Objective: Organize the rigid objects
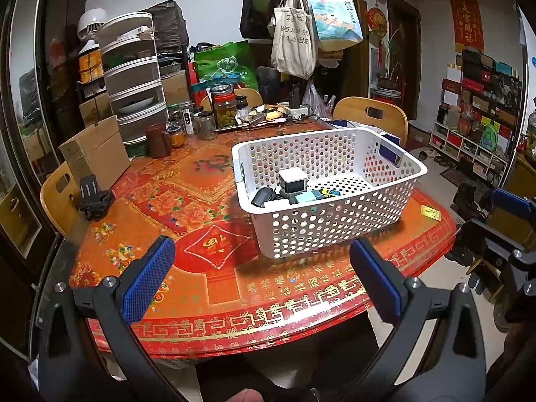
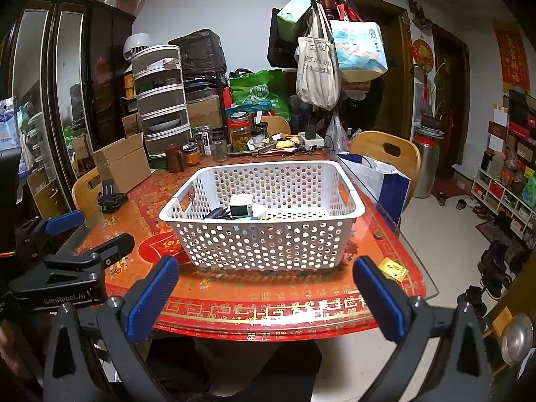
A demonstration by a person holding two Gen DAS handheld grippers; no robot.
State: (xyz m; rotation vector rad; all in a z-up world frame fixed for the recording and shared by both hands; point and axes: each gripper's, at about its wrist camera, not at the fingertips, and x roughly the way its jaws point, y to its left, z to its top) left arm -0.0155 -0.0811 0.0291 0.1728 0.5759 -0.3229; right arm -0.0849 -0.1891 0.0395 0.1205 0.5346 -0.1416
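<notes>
A white perforated basket (image 1: 388, 207) (image 2: 268, 244) stands on the red patterned table (image 1: 207, 268) (image 2: 268, 298). Inside it lie a white and grey cube device (image 1: 292, 181) (image 2: 241, 206), a black adapter (image 1: 261, 197) and several small items. A small yellow packet (image 1: 430, 213) (image 2: 393, 267) lies on the table to the right of the basket. A black clip mount (image 1: 93, 197) (image 2: 110, 197) sits at the table's left edge. My left gripper (image 1: 264, 278) is open, hanging over the near table edge. My right gripper (image 2: 266, 293) is open too, empty, in front of the basket.
Jars (image 1: 224, 107), a brown mug (image 1: 157, 140), a cardboard box (image 1: 95, 154) and a stacked food cover (image 1: 134, 77) crowd the table's far side. Wooden chairs (image 1: 372, 117) ring the table. A blue and white bag (image 2: 385, 181) sits by the right edge.
</notes>
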